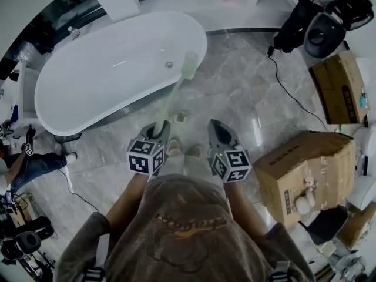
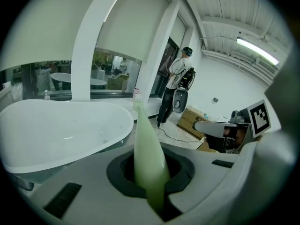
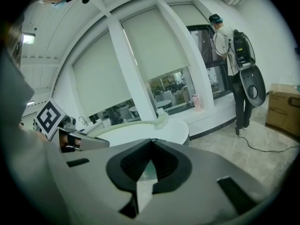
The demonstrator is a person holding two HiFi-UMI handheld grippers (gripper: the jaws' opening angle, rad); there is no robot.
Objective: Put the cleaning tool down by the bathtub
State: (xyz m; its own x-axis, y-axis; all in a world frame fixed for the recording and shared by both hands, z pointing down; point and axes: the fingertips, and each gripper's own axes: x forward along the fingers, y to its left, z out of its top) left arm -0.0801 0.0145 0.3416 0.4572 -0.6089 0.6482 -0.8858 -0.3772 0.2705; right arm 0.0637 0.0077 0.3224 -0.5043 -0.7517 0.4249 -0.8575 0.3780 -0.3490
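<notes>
One long-handled brush [image 1: 172,100] reaching the bathtub [image 1: 88,81].
Left gripper [image 1: 160,126] clamps its handle, head beyond the fingertips at the rim; right gripper [image 1: 215,126] closed, empty.

Bathtub [image 1: 106,75]: standing on the floor [image 1: 235,98], ahead and to the left of both grippers.
Cleaning tool [image 1: 172,101]: sitting between the jaws of the left gripper [image 1: 160,127], reaching forward, its head hanging over the bathtub's right end.
Right gripper [image 1: 216,127]: hovering just to the right of the left one.
Near box [image 1: 311,169]: sitting on the floor, right of the right gripper.
Far box [image 1: 341,87]: sitting behind the near box.
Cable [image 1: 291,96]: trailing across the floor between bathtub and far box.
</notes>
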